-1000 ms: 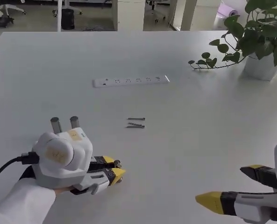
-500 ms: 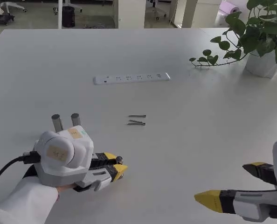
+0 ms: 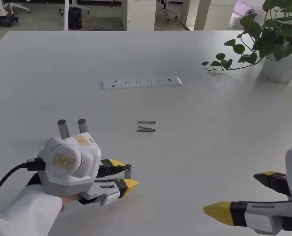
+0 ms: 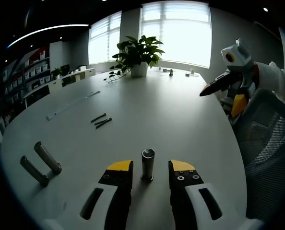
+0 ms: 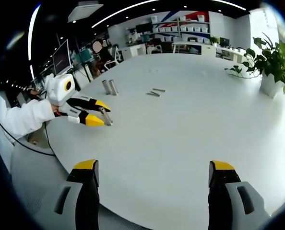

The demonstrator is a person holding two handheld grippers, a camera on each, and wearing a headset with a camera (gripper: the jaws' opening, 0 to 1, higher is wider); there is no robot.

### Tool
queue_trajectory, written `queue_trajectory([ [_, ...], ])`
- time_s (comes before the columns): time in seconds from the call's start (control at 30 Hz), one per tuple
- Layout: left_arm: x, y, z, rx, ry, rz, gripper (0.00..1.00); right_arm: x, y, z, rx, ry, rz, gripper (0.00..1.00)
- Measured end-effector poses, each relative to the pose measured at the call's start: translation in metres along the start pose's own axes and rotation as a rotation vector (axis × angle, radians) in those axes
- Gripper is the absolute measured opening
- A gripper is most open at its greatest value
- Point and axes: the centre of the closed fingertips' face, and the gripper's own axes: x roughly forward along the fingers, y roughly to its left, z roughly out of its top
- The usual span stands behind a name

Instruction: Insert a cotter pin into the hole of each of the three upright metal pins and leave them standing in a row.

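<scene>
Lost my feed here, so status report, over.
Left gripper open, jaws straddling one upright metal pin, not touching. Right gripper open, empty. Cotter pins loose on table. Nothing blocking them.

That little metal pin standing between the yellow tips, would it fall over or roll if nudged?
Probably tippy: the pin stands upright on a small end, taller than wide. Being round, it would likely roll once down. It looks like metal, so probably stiff and heavy for its size.
</scene>
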Motion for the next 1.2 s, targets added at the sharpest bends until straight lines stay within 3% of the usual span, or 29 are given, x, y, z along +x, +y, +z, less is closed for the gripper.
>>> queue_trajectory([
  [0.13,-0.008,0.002,-0.002,0.011,0.018,0.018,0.45,0.000,0.000,-0.002,-0.005,0.007,0.000,0.93],
  [0.23,-0.013,-0.005,0.000,-0.014,0.007,-0.021,0.59,-0.001,0.001,0.000,0.000,0.002,0.001,0.93],
  [0.27,-0.016,-0.010,0.004,-0.041,-0.017,-0.044,0.63,-0.001,0.001,-0.001,0.000,0.002,0.001,0.93],
  [0.5,-0.029,-0.015,0.004,-0.052,-0.011,-0.057,0.96,-0.002,0.000,-0.001,0.002,0.003,0.006,0.93],
  [0.6,-0.034,-0.021,0.004,-0.094,-0.025,-0.082,0.99,-0.003,0.000,-0.001,0.003,0.000,0.004,0.93],
  [0.7,-0.036,-0.016,0.006,-0.134,-0.060,-0.052,0.99,-0.004,-0.001,0.001,0.004,-0.004,0.003,0.93],
  [0.83,-0.040,-0.018,0.007,-0.159,-0.072,-0.052,0.99,-0.007,-0.002,0.002,0.004,-0.009,0.001,0.93],
  [1.0,-0.045,-0.022,0.000,-0.179,-0.073,-0.023,0.99,-0.011,-0.003,0.007,-0.009,-0.005,0.014,0.92],
  [1.1,-0.048,-0.027,-0.004,-0.208,-0.082,-0.021,0.99,-0.014,-0.004,0.017,-0.022,-0.017,0.026,0.92],
  [1.2,-0.049,-0.032,-0.012,-0.223,-0.065,-0.018,0.99,-0.015,-0.007,0.028,-0.066,-0.009,0.022,0.92],
])
